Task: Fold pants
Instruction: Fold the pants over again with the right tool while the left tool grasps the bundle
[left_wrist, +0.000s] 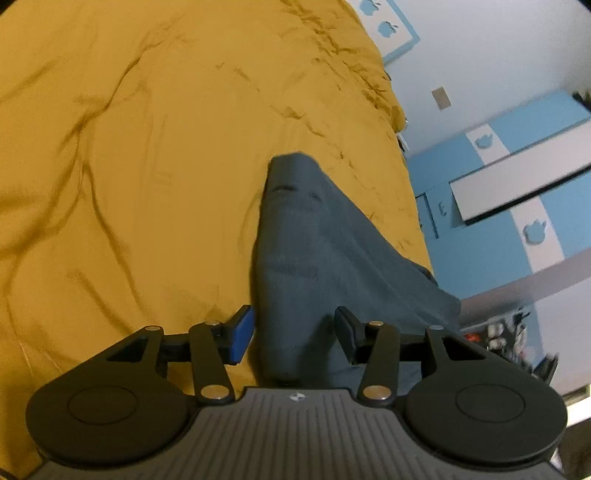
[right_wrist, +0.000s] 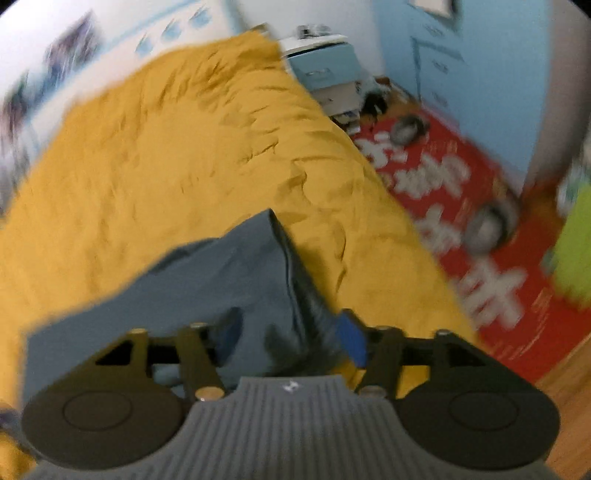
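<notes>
We see the grey-blue pants lying bunched on the mustard bed cover, fabric between the spread jaws of our left claw and right claw, neither pinching, with a red mat on the floor beside the bed.
</notes>
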